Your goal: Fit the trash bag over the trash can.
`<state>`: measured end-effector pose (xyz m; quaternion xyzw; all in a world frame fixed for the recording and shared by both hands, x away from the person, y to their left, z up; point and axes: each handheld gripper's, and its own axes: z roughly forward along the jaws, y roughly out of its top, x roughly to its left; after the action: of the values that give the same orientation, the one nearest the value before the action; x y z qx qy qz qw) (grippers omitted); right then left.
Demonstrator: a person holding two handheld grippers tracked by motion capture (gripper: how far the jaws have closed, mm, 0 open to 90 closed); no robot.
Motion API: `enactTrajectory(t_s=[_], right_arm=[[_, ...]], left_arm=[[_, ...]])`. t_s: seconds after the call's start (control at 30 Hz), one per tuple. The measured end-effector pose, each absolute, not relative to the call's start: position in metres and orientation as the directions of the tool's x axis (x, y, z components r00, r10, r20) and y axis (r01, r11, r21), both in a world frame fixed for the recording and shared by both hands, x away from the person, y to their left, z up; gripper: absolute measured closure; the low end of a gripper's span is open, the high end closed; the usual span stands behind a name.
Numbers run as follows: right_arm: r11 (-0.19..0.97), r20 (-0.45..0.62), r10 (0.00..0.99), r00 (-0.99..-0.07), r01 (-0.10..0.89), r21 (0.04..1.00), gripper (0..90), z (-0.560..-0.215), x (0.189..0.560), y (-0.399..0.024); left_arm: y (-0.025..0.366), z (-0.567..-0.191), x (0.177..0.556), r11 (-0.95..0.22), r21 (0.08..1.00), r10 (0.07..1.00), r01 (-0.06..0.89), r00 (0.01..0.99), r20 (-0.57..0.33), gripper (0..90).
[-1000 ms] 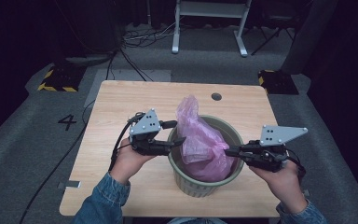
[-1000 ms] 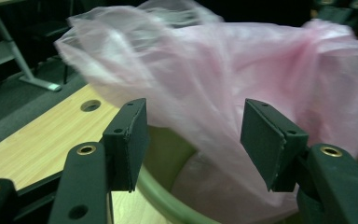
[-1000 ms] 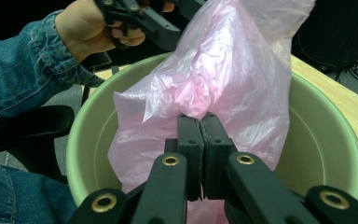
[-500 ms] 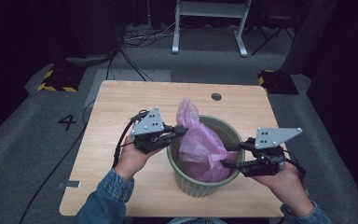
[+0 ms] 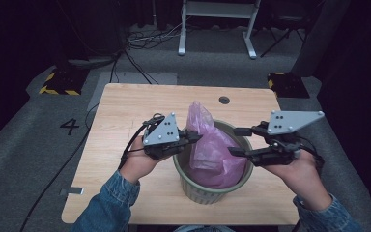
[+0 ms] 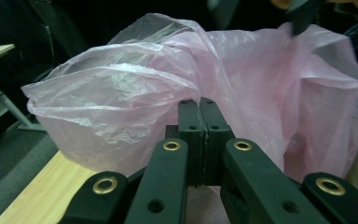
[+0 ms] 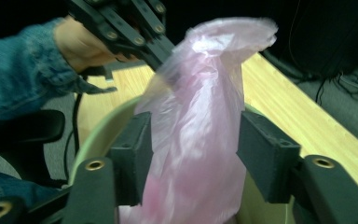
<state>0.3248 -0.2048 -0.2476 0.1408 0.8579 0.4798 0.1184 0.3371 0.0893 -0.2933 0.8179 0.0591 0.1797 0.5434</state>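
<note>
- The pink bag (image 5: pixel 211 147) sits inside the round green bin (image 5: pixel 207 193), and its crumpled top sticks up above the bin's rim.
- The bin stands on the wooden table (image 5: pixel 125 111), between the two tongs.
- The left tongs (image 5: pixel 195 137) come at the bag from its left side, and their tips are right at the bag's edge.
- In the left gripper view, the left tongs (image 6: pixel 199 112) have their two black jaws pressed flat together with no gap.
- A thin fold of the pink bag (image 6: pixel 168 93) looks pinched at their tips, and the rest of the bag puffs out just behind them.
- The right tongs (image 5: pixel 235 141) point at the bag from its right side, just above the bin's rim.
- In the right gripper view, the right tongs (image 7: pixel 193 140) stand about half open, and they have just been opening.
- The pink bag (image 7: pixel 200 121) hangs in the gap between these two pads, but the pads do not squeeze it.
- Farther off in that same view, the left tongs (image 7: pixel 165 58) meet the top of the bag.
- A person's hand holds each of the tongs.
</note>
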Motion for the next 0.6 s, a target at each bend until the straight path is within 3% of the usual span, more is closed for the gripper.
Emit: enactTrajectory(t_s=[0.13, 0.23, 0.4, 0.6], right_arm=[[0.581, -0.052, 0.327, -0.944, 0.157, 0.799, 72.4, -0.265, 0.334, -0.191], [0.667, -0.047, 0.276, -0.960, 0.156, 0.729, 80.3, -0.284, 0.334, -0.177], [0.719, -0.038, 0.243, -0.969, 0.154, 0.678, 77.1, -0.298, 0.332, -0.161], [0.709, -0.010, 0.251, -0.968, 0.177, 0.683, 55.3, -0.303, 0.330, -0.163]], left_arm=[[0.088, -0.293, 0.338, -0.398, 0.912, 0.299, -0.101, 0.925, 0.232, 89.4], [0.087, -0.293, 0.341, -0.398, 0.913, 0.303, -0.095, 0.925, 0.228, 89.4], [0.079, -0.296, 0.341, -0.417, 0.904, 0.288, -0.098, 0.929, 0.234, 89.3], [0.072, -0.301, 0.338, -0.452, 0.885, 0.245, -0.114, 0.938, 0.245, 89.3]])
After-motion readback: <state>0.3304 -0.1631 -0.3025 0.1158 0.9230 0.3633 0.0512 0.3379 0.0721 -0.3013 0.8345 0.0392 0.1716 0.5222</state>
